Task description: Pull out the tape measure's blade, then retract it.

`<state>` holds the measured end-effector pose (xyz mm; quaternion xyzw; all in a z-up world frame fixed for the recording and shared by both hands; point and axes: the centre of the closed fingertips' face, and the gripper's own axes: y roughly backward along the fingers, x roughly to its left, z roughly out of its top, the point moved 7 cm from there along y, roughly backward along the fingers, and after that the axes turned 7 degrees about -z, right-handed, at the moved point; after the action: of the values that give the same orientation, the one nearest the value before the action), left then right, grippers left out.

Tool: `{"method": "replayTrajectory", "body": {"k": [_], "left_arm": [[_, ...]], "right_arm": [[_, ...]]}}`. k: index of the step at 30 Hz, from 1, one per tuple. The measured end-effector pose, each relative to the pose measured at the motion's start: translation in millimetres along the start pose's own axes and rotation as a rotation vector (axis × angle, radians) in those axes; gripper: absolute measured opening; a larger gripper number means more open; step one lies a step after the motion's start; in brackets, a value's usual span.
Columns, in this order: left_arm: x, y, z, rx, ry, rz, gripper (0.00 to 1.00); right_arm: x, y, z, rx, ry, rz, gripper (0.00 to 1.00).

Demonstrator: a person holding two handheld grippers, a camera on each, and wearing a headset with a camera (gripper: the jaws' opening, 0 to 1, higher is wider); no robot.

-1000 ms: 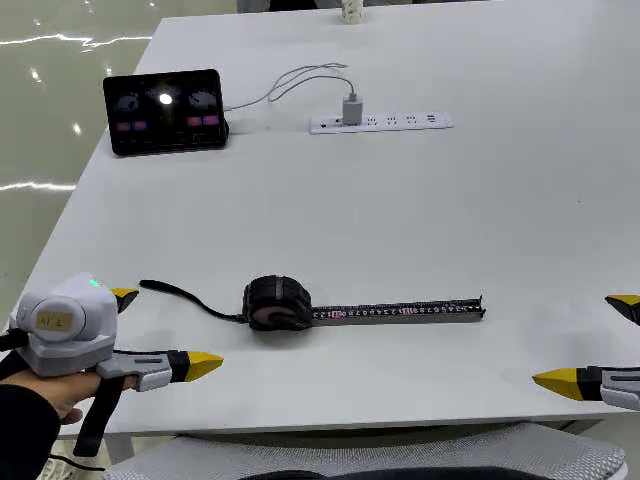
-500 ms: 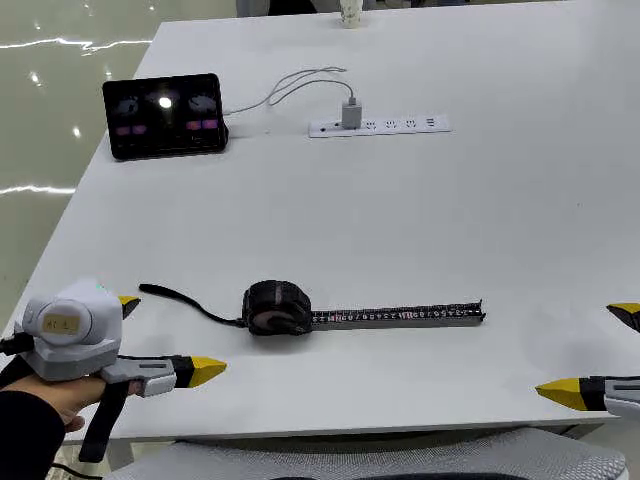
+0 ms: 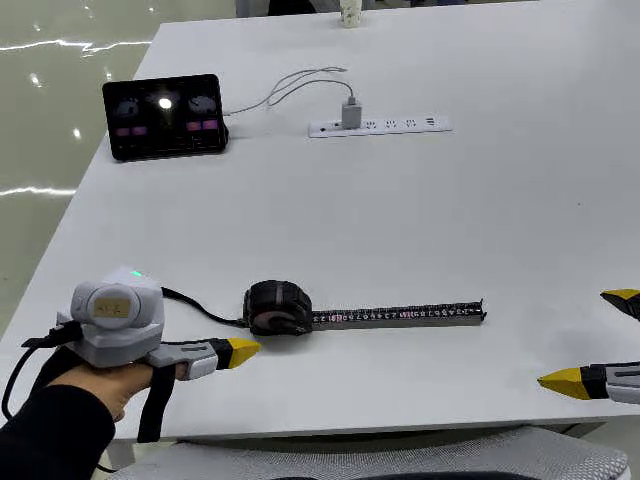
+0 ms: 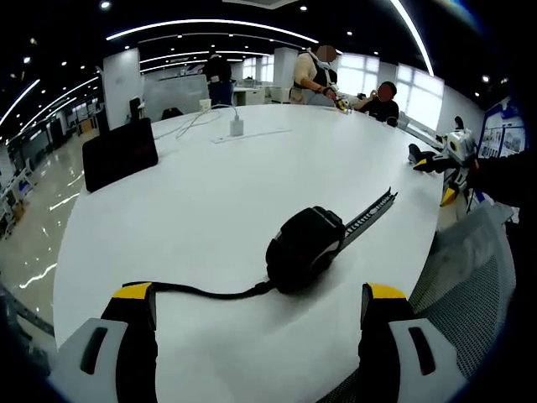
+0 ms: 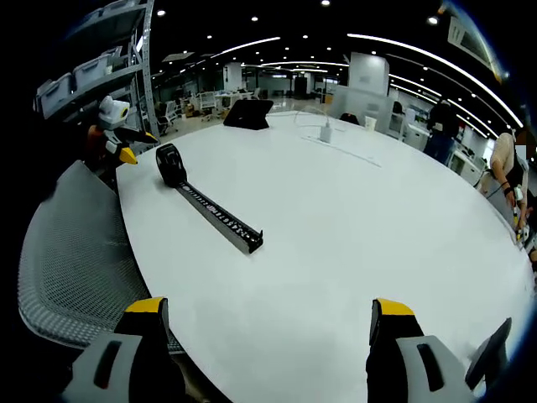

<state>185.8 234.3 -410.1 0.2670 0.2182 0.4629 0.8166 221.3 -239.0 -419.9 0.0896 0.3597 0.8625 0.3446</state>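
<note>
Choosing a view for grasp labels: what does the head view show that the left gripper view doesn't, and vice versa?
Head view adds the hand holding the left gripper and that gripper's body with its green light. Left gripper view adds the strap seen close up between its open jaws, plus people in the background. Both: tape measure, extended blade, tablet, charger, right gripper.

Black tape measure point(image 3: 277, 305), white table point(image 3: 450, 220) — yellow tips on the left hand-held gripper point(image 4: 258, 295).
</note>
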Motion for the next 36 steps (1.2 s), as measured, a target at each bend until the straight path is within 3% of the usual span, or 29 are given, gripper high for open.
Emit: {"method": "replayTrajectory", "body": {"k": [7,8,13,16,18,20,23,33,34,35,36], "left_arm": [[-18.4,-5.8,14.7,-0.029,-0.008,-0.019,0.99],[-18.7,-8.5,16.1,-0.028,0.005,0.002,0.99],[-23.0,-20.8,20.7,-0.04,0.062,0.016,0.99],[-26.1,-27.5,26.0,-0.084,0.09,0.025,0.99],[-28.2,-33.5,27.2,-0.079,0.101,0.027,0.99],[-32.2,-38.5,29.7,-0.088,0.106,0.026,0.99],[-39.0,-45.2,32.1,-0.097,0.113,0.027,0.99],[-51.1,-59.4,33.6,-0.124,0.127,0.077,0.99],[-51.2,-60.2,33.3,-0.123,0.121,0.091,0.99],[-46.6,-59.3,35.0,-0.145,0.101,0.154,0.99],[-46.1,-59.9,35.2,-0.155,0.099,0.169,0.99]], "right_arm": [[-4.1,-1.6,7.7,0.001,0.039,0.014,0.99],[-4.7,-2.5,8.2,-0.002,0.046,0.018,0.99],[-2.6,-7.8,13.3,0.023,0.104,0.035,0.99],[-1.8,-11.5,17.3,0.034,0.164,0.039,0.99],[-1.4,-14.9,19.6,0.049,0.193,0.045,0.99],[0.9,-18.7,26.2,0.018,0.251,0.081,0.99],[3.1,-22.7,31.5,0.034,0.266,0.093,0.99],[3.0,-41.4,50.2,0.07,0.388,0.187,0.99],[2.7,-43.3,51.4,0.072,0.391,0.195,0.99],[2.6,-46.1,54.3,0.071,0.383,0.215,0.99],[2.5,-48.2,56.3,0.069,0.372,0.229,0.99]]}}
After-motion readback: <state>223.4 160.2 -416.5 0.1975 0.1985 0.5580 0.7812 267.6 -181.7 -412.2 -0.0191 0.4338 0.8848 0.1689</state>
